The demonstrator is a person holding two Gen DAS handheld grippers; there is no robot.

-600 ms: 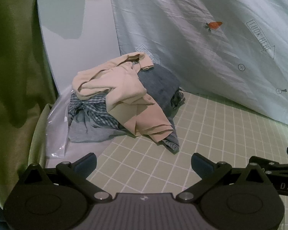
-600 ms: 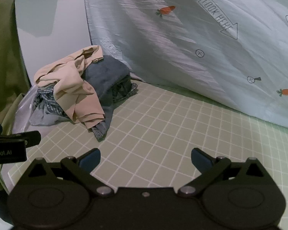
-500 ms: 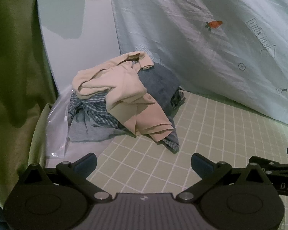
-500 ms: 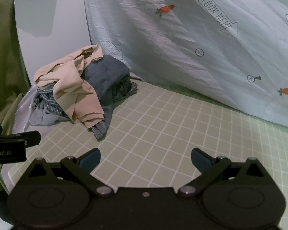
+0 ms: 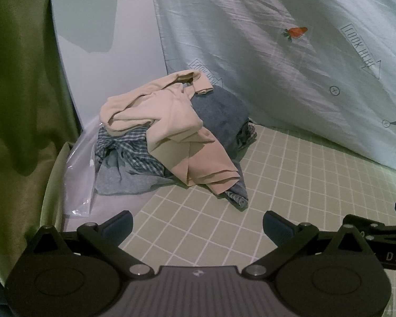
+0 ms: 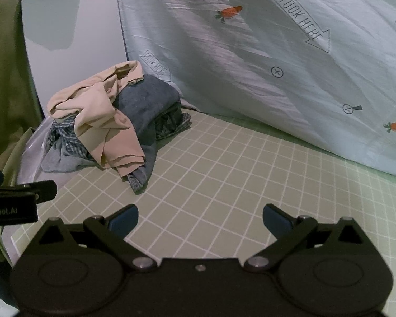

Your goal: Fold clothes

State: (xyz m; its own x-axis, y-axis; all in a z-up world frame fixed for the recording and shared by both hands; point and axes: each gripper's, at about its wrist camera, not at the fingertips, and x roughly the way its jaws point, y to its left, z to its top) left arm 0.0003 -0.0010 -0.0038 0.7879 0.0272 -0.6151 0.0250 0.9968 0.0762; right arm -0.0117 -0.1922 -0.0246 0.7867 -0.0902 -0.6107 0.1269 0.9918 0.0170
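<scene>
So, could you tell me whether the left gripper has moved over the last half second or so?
No. In its wrist view, the left gripper sits the same against the clothes pile and grid mat; jaws stay wide open.

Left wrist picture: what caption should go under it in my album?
Open left gripper faces a messy clothes pile, beige shirt on top, waiting on the grid mat.

A heap of clothes (image 5: 171, 142) sits at the back left corner of the gridded tabletop (image 5: 290, 185): a beige garment (image 5: 177, 129) draped over a blue plaid shirt (image 5: 126, 148) and a dark blue folded piece (image 5: 219, 116). The left gripper (image 5: 196, 225) hovers short of it, jaws spread wide and empty. A pale printed sheet (image 5: 277, 39) hangs behind.
</scene>
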